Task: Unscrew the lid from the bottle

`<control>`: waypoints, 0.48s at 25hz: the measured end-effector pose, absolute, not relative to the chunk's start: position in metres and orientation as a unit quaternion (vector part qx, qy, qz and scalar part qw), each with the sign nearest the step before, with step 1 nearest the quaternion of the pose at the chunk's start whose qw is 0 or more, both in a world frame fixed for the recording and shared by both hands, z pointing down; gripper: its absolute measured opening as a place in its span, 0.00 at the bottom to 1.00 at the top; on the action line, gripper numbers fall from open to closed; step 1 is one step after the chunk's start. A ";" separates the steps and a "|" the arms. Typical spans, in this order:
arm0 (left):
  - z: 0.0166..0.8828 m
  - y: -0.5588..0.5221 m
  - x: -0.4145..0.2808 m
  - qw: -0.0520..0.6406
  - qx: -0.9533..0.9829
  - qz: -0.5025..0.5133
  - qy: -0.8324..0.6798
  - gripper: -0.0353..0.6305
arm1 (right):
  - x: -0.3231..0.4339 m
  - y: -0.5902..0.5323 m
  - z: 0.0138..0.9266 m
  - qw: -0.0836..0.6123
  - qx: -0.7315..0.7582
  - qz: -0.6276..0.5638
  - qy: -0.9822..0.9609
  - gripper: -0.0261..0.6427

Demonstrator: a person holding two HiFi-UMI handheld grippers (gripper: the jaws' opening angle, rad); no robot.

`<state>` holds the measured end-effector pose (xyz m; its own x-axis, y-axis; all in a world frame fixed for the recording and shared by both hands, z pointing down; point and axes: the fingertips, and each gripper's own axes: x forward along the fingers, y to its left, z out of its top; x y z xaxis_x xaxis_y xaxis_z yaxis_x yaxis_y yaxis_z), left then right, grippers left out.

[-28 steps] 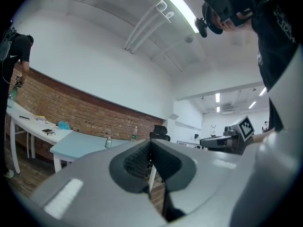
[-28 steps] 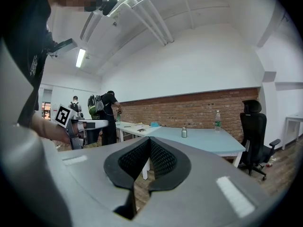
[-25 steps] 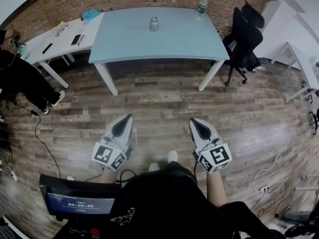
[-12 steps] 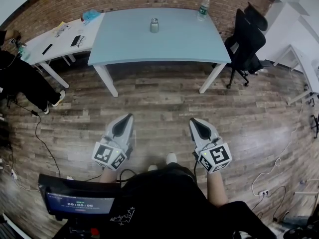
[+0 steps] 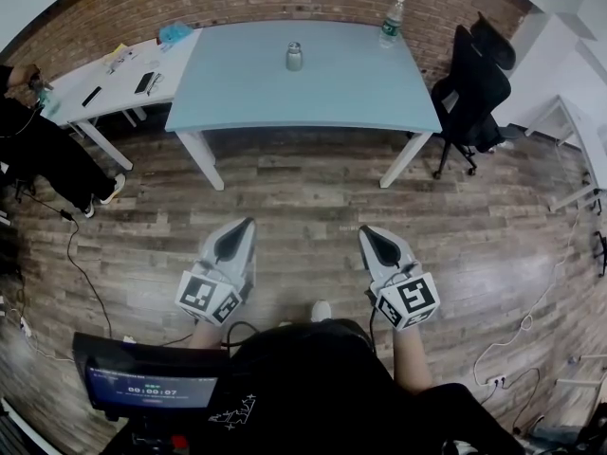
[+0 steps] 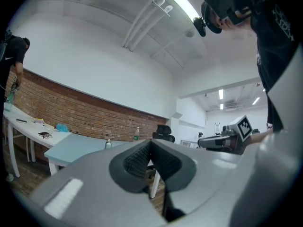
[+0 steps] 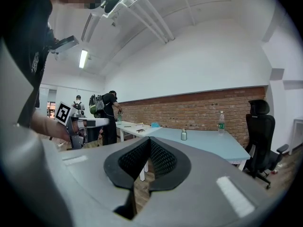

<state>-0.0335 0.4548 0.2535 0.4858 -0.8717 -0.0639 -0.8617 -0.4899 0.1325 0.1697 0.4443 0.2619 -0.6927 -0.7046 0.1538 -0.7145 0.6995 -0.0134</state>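
The pale blue surface [image 5: 332,93] sits slightly nearer than a second ago; the small rounded metallic bottle [image 5: 295,57] stands on it, well ahead. Left gripper [image 5: 243,226] and right gripper [image 5: 366,233] hover over plank floor [image 5: 303,197], ribbed black fingers [image 7: 136,159] pressed together, empty

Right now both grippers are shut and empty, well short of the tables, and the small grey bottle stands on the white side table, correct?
Not quite. The head view shows the small grey bottle standing on the light blue table, not the white side table. The rest holds: the left gripper and right gripper are shut, empty and well short of the tables.
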 end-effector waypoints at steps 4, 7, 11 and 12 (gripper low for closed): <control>0.252 0.448 -0.031 0.045 0.855 -0.064 -0.513 0.05 | 0.171 0.435 0.262 0.067 0.376 0.036 -0.924 0.04; 0.258 0.436 -0.012 0.039 0.853 -0.053 -0.518 0.05 | 0.186 0.420 0.267 0.066 0.366 0.039 -0.927 0.04; 0.260 0.420 0.013 0.036 0.850 -0.052 -0.523 0.05 | 0.204 0.404 0.273 0.064 0.356 0.043 -0.931 0.04; 0.259 0.421 0.013 0.035 0.849 -0.053 -0.525 0.05 | 0.202 0.404 0.273 0.063 0.354 0.043 -0.932 0.04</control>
